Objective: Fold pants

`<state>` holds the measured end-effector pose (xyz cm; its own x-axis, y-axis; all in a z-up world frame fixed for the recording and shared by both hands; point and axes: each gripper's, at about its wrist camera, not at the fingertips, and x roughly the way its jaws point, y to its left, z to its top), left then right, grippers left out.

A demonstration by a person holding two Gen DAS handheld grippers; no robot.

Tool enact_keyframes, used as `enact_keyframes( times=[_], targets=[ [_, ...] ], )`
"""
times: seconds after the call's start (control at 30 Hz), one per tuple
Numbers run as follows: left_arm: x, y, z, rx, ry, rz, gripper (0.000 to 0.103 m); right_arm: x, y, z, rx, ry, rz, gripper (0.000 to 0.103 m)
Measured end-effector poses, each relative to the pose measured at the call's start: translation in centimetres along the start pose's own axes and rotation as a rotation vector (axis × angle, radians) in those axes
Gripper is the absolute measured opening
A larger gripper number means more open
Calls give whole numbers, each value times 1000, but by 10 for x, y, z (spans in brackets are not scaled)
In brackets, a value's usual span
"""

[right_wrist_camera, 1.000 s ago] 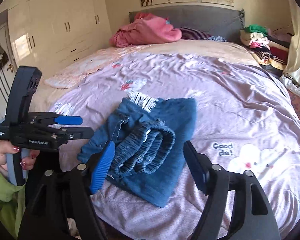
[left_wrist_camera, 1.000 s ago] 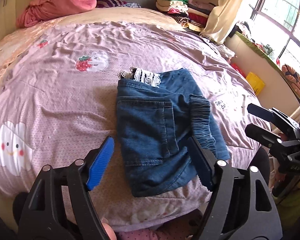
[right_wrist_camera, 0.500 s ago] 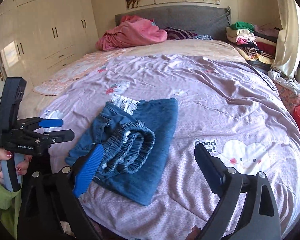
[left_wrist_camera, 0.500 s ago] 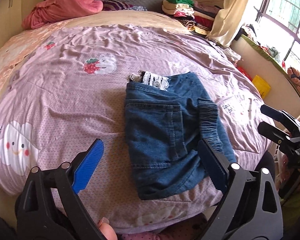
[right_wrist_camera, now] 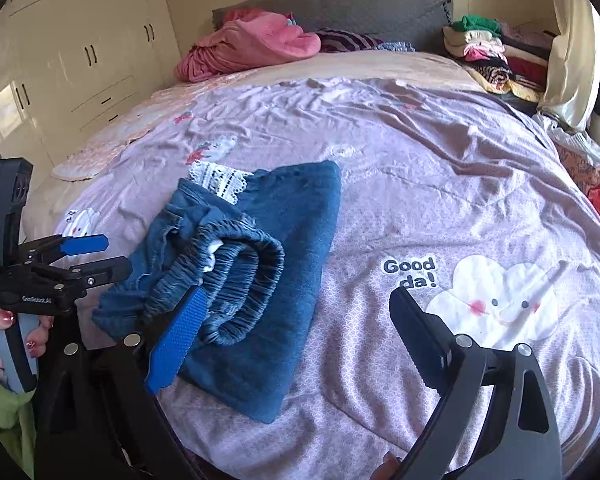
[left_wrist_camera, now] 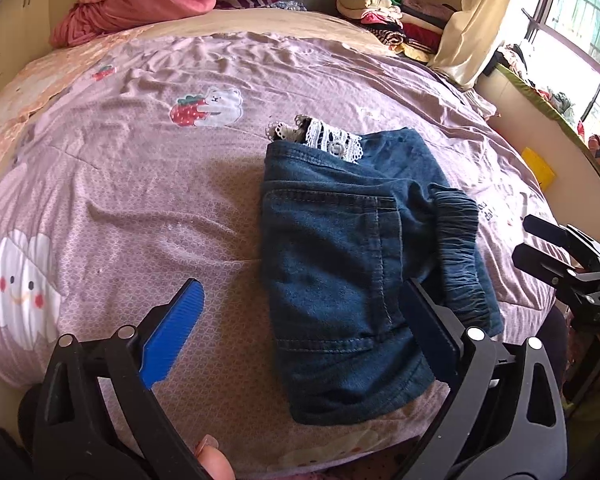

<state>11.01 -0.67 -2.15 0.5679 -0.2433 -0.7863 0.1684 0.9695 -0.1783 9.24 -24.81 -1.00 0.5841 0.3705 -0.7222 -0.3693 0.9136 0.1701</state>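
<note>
Folded blue denim pants (left_wrist_camera: 340, 264) lie on the lilac bedspread (left_wrist_camera: 140, 184) near the bed's front edge, elastic waistband (left_wrist_camera: 460, 248) on top at the right, white lace trim (left_wrist_camera: 332, 140) peeking out at the far end. My left gripper (left_wrist_camera: 300, 286) hovers over their near edge with its jaws opening, pads off the cloth. In the right wrist view the pants (right_wrist_camera: 284, 240) lie left of centre. My right gripper (right_wrist_camera: 298, 294) stands open above them, its left finger over the waistband (right_wrist_camera: 236, 264). Each gripper shows in the other's view: right gripper (left_wrist_camera: 526, 236), left gripper (right_wrist_camera: 116, 255).
A pink blanket (left_wrist_camera: 140, 0) lies at the headboard and a stack of folded clothes (left_wrist_camera: 380, 12) at the far right corner. White wardrobes (right_wrist_camera: 80, 60) line the left wall. A curtain (left_wrist_camera: 472, 32) and window ledge run along the right.
Both grippers' jaws have spread wider. The right gripper has shifted to the right and lower, so the pants now lie under its left finger. The pants lie unmoved.
</note>
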Motion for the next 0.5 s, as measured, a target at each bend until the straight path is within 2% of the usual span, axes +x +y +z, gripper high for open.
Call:
enact_keyframes(
  times=[0.2, 0.3, 0.4, 0.5],
  targets=[
    [15, 5, 0, -15, 15, -6, 92, 27, -5, 0, 20, 51, 45, 91],
    [24, 7, -1, -25, 23, -17, 92, 39, -7, -1, 34, 78, 84, 75],
    [31, 8, -1, -37, 30, -35, 91, 54, -8, -4, 64, 103, 138, 67],
    [36, 10, 0, -61, 34, -68, 83, 61, -10, -4, 91, 104, 167, 66]
  ],
)
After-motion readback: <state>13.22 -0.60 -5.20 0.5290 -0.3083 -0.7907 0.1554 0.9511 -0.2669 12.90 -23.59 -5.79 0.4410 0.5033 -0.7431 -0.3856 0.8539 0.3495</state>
